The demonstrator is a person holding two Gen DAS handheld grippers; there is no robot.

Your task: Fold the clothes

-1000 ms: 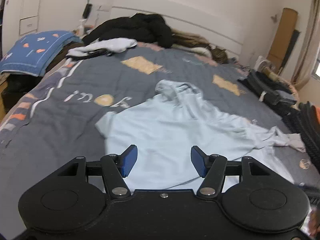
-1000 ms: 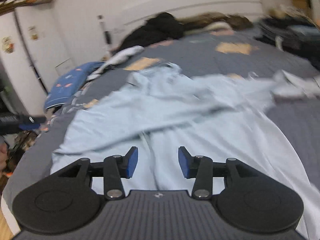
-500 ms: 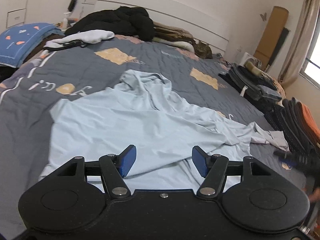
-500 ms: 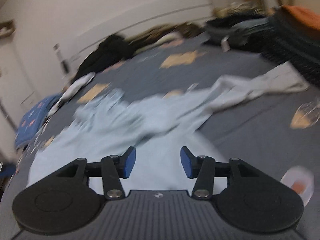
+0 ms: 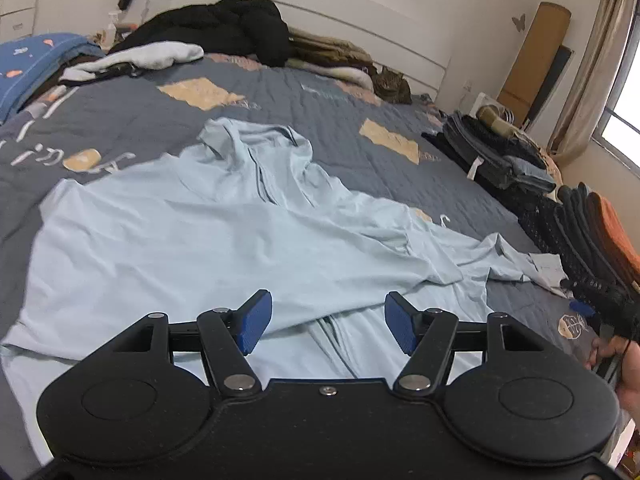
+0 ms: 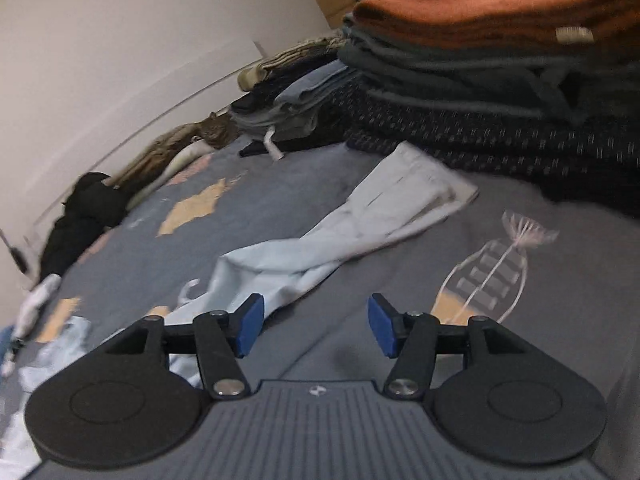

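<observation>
The grey quilted bedspread [image 5: 304, 120] fills everything ahead of both my tongs, with tan patches printed across it. Spread on it, directly under and beyond my left gripper [image 5: 327, 322], lies the pale blue hooded top [image 5: 192, 236], its hood bunched at the far end and its body rumpled, one fold running between my fingers. Its long sleeve [image 6: 352, 216] trails out to the right; from the right wrist view I see it just ahead and left of my right gripper [image 6: 316, 330], the cuff end nearest the clothes stacks.

Past that sleeve, up and to the right of my right tongs, stands a stack of folded clothes [image 6: 480, 80] topped by an orange piece [image 6: 492, 12]. A second, lower folded pile [image 5: 496, 152] lies further along the same side. Far ahead of my left tongs a black jacket [image 5: 228, 28] is heaped by the headboard, a white garment [image 5: 148, 56] beside it.

My left tongs are released, nothing pinched, hovering over the fabric. My right tongs are spreading wider with only bare bedspread between them. At the right edge of the left view I glimpse a hand [image 5: 624, 360].
</observation>
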